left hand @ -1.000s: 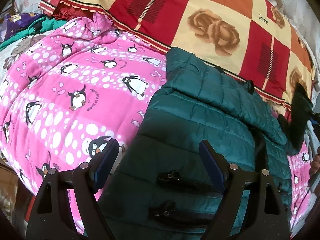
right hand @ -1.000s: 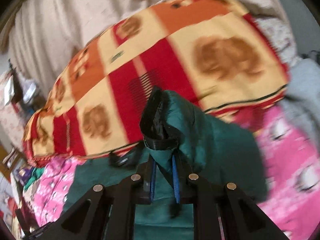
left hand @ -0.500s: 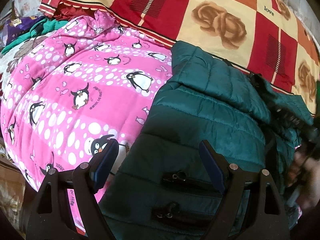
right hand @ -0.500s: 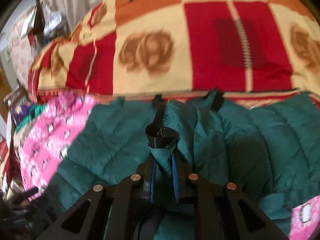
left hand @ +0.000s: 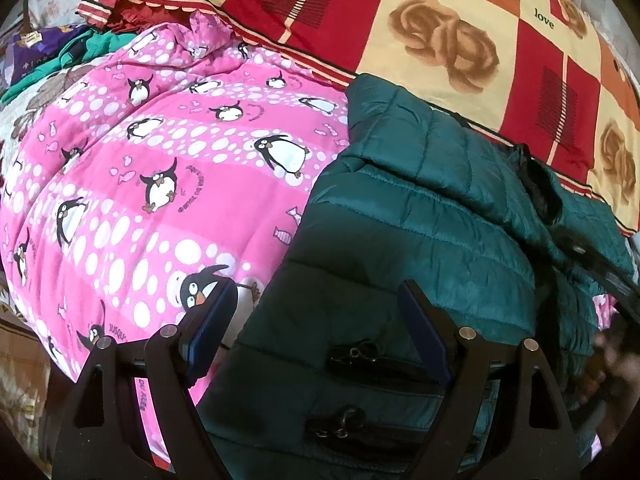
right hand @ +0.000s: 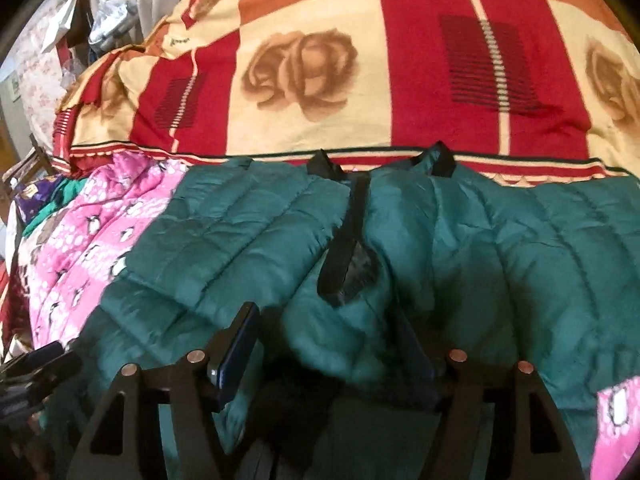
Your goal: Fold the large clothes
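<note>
Released since the earlier frames, the sleeve cuff no longer sits between the right gripper's [right hand: 324, 344] fingers: its jaws now stand wide over the teal quilted jacket [right hand: 500, 248], holding nothing. That jacket lies spread on the pink penguin blanket [left hand: 168, 184], its collar end touching the red-and-cream rose blanket [right hand: 304, 68]. The folded-in sleeve [right hand: 352, 240] lies straight ahead of the right gripper, long axis running away from it. The left gripper [left hand: 316, 320], equally wide and empty, hovers at the hem by the zip pockets [left hand: 360, 354], straddling the jacket's left edge, so it is probably nearer for the next fold.
</note>
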Available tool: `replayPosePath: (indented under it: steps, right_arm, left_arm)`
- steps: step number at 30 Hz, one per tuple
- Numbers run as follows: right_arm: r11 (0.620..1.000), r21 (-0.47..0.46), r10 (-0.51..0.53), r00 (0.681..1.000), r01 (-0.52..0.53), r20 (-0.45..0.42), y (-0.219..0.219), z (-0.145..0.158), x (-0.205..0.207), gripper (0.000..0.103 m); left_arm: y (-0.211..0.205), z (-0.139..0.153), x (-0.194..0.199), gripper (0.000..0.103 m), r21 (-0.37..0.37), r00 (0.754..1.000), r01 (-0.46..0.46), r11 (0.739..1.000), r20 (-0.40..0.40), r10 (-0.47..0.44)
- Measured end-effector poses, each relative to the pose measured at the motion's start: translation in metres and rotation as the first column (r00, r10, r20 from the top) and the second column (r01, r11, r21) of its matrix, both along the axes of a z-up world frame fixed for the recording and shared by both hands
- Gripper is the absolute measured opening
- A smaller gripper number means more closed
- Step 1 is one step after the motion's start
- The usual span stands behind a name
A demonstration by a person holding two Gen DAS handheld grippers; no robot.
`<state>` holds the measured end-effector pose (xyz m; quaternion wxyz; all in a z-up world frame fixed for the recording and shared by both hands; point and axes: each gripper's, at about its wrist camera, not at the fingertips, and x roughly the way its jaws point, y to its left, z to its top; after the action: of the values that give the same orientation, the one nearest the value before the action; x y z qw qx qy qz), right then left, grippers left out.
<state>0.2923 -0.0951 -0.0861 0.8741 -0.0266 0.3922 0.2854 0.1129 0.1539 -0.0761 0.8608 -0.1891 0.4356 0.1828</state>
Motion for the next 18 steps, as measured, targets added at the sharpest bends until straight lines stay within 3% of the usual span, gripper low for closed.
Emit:
replayPosePath:
  steps: [2,5,8,12,14,18]
  right_arm:
    - [0.999,0.036,-0.014,1.000,0.014,0.005,-0.021,0.009,-0.016,0.066]
    - [0.994,0.053,-0.096,0.995,0.096,0.002,-0.062,0.013,-0.039,0.066]
    - [0.977,0.008,-0.213,0.976,0.214,-0.043,-0.100,0.003,-0.056,0.066]
    - [0.945,-0.034,-0.328,0.941,0.326,-0.085,-0.130,-0.013,-0.072,0.066]
    - [0.934,-0.036,-0.358,0.928,0.357,-0.101,-0.138,-0.016,-0.072,0.066]
    - [0.928,-0.049,-0.373,0.916,0.370,-0.145,-0.139,-0.027,-0.063,0.066]
  left_arm:
    - [-0.003,0.001,0.003,0.083,-0.002,1.000,0.026,1.000,-0.004,-0.026]
    - [-0.014,0.010,0.018,0.083,-0.068,0.991,0.132,0.989,0.041,-0.130]
    - [-0.041,0.029,0.045,0.083,-0.100,0.962,0.255,0.962,0.123,-0.242]
    - [-0.097,0.049,0.102,0.083,-0.060,0.884,0.448,0.892,0.178,-0.432]
    - [-0.119,0.051,0.136,0.083,-0.111,0.842,0.524,0.845,0.221,-0.493]
    - [-0.149,0.038,0.190,0.083,-0.164,0.812,0.581,0.797,0.185,-0.554]
